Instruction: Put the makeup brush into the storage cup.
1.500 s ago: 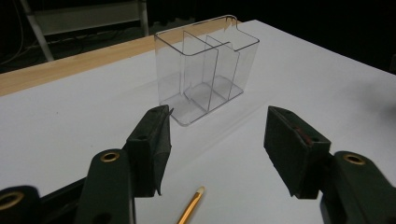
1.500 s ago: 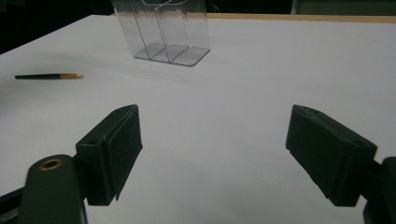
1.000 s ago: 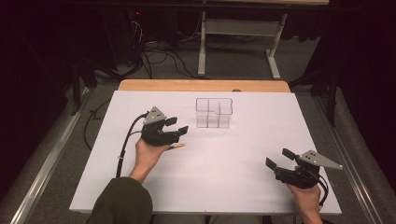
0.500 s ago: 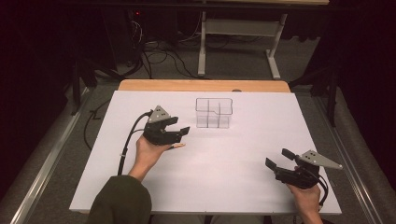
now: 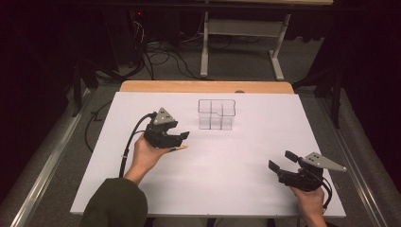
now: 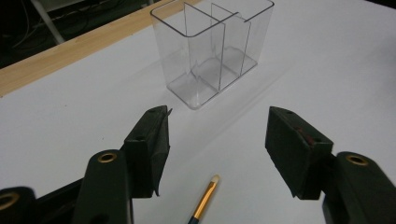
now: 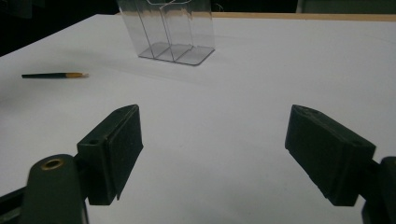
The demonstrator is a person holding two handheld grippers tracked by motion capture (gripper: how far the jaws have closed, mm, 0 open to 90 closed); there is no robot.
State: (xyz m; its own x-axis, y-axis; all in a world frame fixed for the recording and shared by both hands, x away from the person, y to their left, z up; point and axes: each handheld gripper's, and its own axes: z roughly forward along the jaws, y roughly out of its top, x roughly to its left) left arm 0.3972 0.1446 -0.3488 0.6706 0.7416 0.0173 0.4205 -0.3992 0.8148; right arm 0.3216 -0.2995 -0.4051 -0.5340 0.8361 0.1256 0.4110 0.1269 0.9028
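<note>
High view showed the left gripper (image 5: pixel 182 142) hovering just over a small brush (image 5: pixel 178 148) that lay flat on the white table (image 5: pixel 236 179), its jaws spread wide with nothing between them. Seen from the left gripper view, the brush (image 6: pixel 204 203) lay below and between the two black pads, its pale tip pointing toward the clear organizer (image 6: pixel 215 49) a little farther on, and neither pad touched it. The step in hand looked like the reach for the brush, not yet the grasp. The next move would call for lowering the jaws so that they straddled the thin handle, squeezing across it and not along it, and then lifting it toward one of the organizer's compartments; such a slim thing lying flat could easily slip or roll away under the pads.

The right gripper (image 5: pixel 283 163) rested near the table's near right corner, well apart from the brush, its jaws likewise released and empty; its own view looked across the bare sheet to the brush (image 7: pixel 53 74) and the organizer (image 7: pixel 170 32) beyond.

The organizer (image 5: pixel 216 114) stood upright toward the far middle of the table, empty as far as could be told. A strip of bare wood (image 5: pixel 203 86) edged the far side of the white surface. Beyond it the room was dark, with cables (image 5: pixel 156 56) tangled on the grey floor and the legs of a white stand (image 5: pixel 241 45)
</note>
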